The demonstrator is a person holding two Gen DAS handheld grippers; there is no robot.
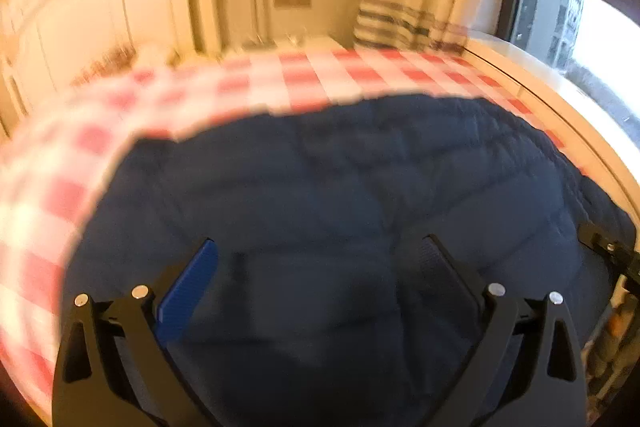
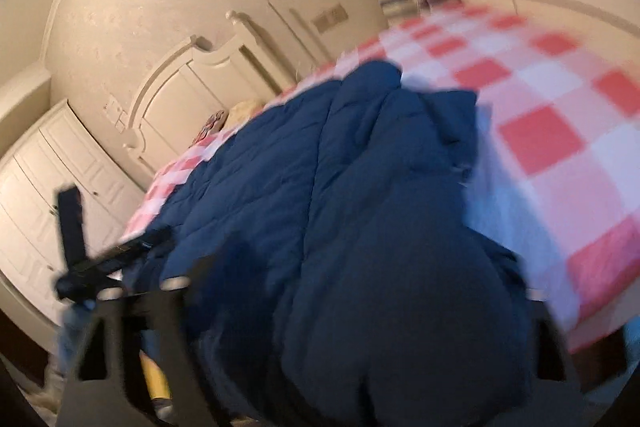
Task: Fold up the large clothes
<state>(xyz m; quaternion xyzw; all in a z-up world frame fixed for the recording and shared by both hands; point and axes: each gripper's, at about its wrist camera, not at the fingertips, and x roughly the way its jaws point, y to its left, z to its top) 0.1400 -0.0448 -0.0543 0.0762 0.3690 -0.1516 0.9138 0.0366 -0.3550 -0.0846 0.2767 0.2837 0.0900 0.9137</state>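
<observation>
A large navy quilted jacket [image 1: 340, 187] lies spread on a bed with a red-and-white checked cover [image 1: 304, 79]. My left gripper [image 1: 320, 251] hovers over the jacket's near part, open wide, with the blue pads [image 1: 188, 295] bare. In the blurred right wrist view the jacket [image 2: 320, 167] bulges up in a thick bunch between the fingers of my right gripper [image 2: 372, 291]. Its left finger [image 2: 176, 307] shows and the right one is hidden by cloth. Whether the pads press on the cloth is hidden.
A white headboard [image 2: 192, 87] and wardrobe doors [image 2: 52, 179] stand at the far end. A striped curtain [image 1: 400, 7] and a window [image 1: 580, 27] run along the bed's right side above a pale ledge [image 1: 560, 99]. The right-hand tool's black body [image 1: 612, 255] shows at the edge.
</observation>
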